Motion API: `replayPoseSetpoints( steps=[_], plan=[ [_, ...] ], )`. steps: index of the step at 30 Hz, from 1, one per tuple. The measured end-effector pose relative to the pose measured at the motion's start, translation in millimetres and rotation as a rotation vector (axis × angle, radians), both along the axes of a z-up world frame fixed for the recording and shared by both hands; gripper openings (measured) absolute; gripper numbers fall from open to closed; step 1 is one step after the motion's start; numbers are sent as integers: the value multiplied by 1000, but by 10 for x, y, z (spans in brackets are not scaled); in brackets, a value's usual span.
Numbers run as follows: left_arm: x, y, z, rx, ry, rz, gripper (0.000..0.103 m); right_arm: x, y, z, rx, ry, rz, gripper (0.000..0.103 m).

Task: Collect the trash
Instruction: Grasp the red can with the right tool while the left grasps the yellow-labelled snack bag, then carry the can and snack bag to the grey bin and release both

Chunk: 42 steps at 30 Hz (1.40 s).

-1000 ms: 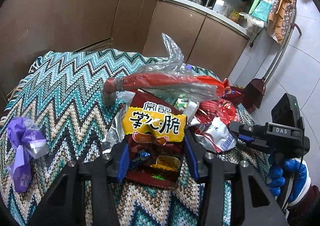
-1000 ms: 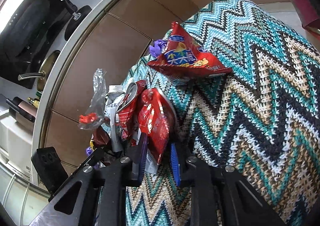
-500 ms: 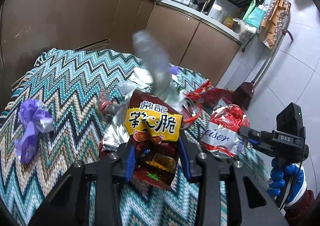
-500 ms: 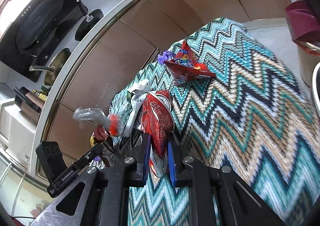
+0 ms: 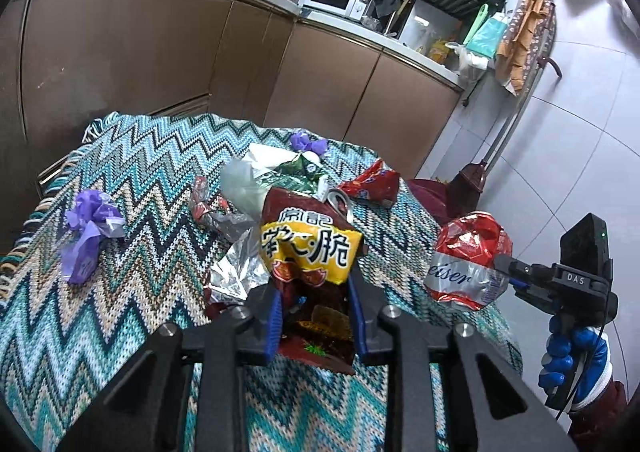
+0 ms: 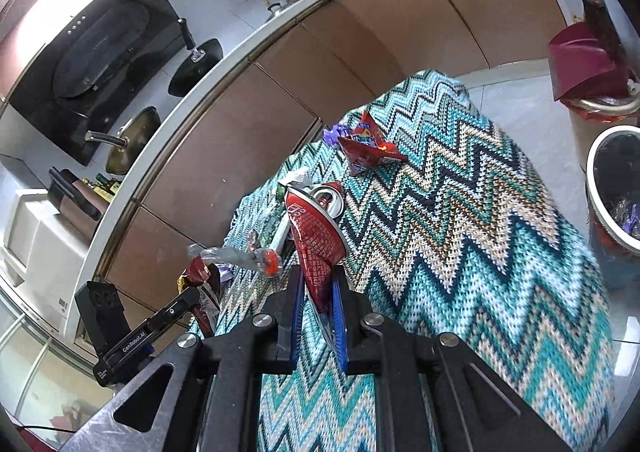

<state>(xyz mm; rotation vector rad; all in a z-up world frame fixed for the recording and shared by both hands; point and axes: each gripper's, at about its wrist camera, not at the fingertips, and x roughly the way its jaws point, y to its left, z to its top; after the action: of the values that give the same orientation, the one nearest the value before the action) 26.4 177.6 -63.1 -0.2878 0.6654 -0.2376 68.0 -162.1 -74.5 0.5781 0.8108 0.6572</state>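
both items now lifted off the worktop [image 5: 120, 332]: left gripper [image 5: 316, 316] jaws, just narrowing, pinch snack bag [image 5: 310, 252]; right gripper [image 6: 318, 318] jaws fully clamp crushed can [image 6: 316, 244]; bin transfer next.

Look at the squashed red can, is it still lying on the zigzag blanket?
No. The right gripper holds the crushed red can clamped in the air, off the edge of the zigzag blanket.

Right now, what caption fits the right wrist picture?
Right gripper pinches a crushed red can above the zigzag cloth.

Black grippers, blue-padded fingers [image 5: 274, 318], blue glove [image 5: 570, 356]
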Motion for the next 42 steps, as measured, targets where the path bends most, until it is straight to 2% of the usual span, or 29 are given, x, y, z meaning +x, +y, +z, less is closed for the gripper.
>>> replayPoseSetpoints(
  steps=[12,20,25,31,35,42],
  plan=[
    [-318,-189,308,8,-50,-25,25,-365,-141,291,1,-98,-12,12],
    [-61,-592,495,26,-61,-115,25,-400,-484,449,-7,-161,-100,12],
    [298,-1155,534,44,-49,-223,25,-353,-885,467,-50,-185,-211,12],
    [892,-2084,491,68,-26,-384,25,-235,-1424,377,-129,-189,-381,12],
    [1291,-2708,357,82,3,-463,25,-96,-1699,257,-203,-171,-472,12],
    [1972,-3725,10,79,90,-556,26,226,-2191,-42,-257,-113,-588,12]
  ],
)
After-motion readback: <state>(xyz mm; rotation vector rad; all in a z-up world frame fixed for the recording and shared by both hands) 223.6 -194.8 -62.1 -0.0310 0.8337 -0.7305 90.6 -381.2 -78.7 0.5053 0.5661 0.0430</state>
